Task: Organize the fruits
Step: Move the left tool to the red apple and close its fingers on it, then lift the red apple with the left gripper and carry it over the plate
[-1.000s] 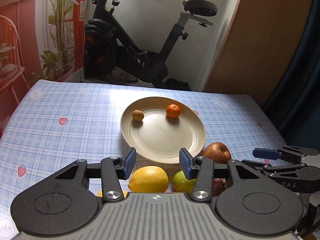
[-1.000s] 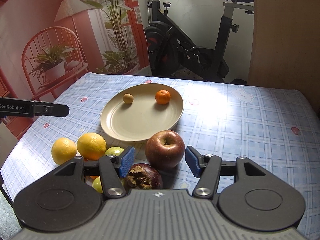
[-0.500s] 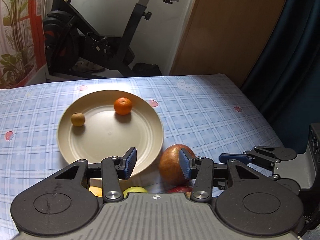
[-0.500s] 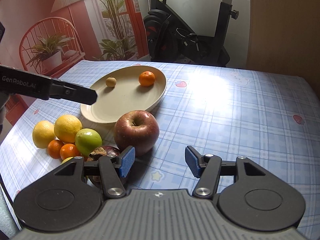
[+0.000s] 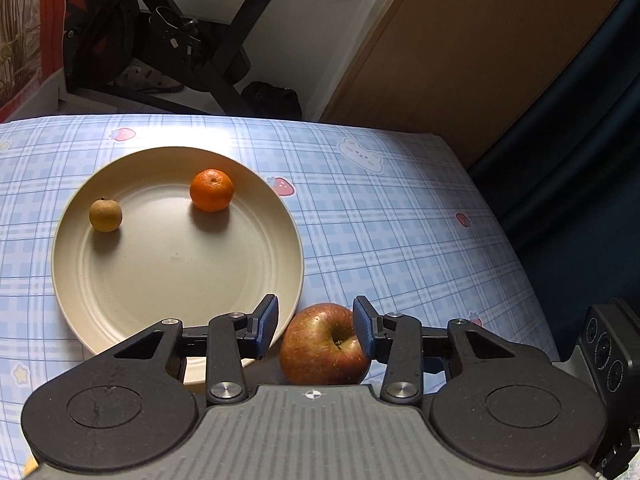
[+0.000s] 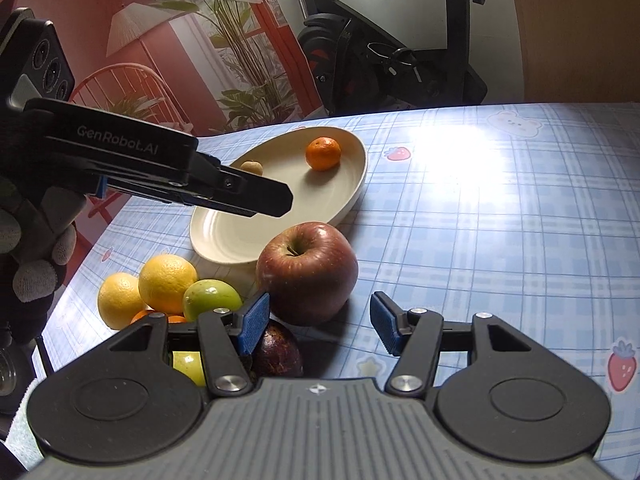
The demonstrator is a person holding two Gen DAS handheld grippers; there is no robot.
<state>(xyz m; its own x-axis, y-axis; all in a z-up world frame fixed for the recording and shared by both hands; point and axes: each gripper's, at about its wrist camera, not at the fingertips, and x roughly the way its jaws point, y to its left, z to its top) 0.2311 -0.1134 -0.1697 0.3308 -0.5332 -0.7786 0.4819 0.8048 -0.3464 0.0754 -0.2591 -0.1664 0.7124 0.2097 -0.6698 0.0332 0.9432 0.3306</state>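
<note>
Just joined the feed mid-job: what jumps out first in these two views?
A big red apple sits on the table between the open fingers of the left gripper, just off the plate. On the plate's far side lie a tangerine and a small brown fruit. More fruit is piled left of the apple.

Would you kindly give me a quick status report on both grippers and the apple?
Left gripper open, straddling apple. Right gripper open, empty. Apple on tablecloth beside plate. Nothing blocking.

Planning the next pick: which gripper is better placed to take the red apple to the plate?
Left, probably. The left gripper hangs above the apple, open, fingers lined up either side of it. The right gripper is open too, but the apple lies ahead, left of its gap. The plate is adjacent.
</note>
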